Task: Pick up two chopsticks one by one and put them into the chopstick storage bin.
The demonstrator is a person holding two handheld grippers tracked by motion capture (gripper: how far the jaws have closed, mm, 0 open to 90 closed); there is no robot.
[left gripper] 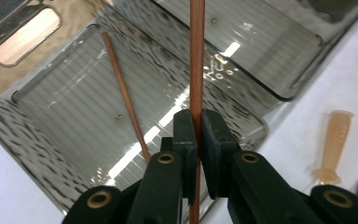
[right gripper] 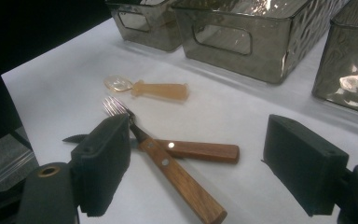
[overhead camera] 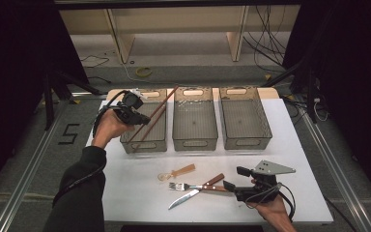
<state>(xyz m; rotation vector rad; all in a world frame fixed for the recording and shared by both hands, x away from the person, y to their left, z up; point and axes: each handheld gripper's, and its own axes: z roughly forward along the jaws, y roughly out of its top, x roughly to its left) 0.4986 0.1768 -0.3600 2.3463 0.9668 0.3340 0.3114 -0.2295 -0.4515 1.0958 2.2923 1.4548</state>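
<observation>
My left tongs (left gripper: pixel 196 140) are clamping a thin, stiff, light reddish-brown wooden chopstick (left gripper: pixel 196 60) near midlength, which is limiting pivoting; my right tongs (right gripper: pixel 214 172) are gaping open.

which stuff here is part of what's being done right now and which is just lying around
In the job:
- left gripper, shut on a chopstick
- second chopstick, already lying in the left bin

Lying about:
- fork and knife, crossed on the table
- small spoon
- middle bin
- right bin
- right gripper, open
</observation>
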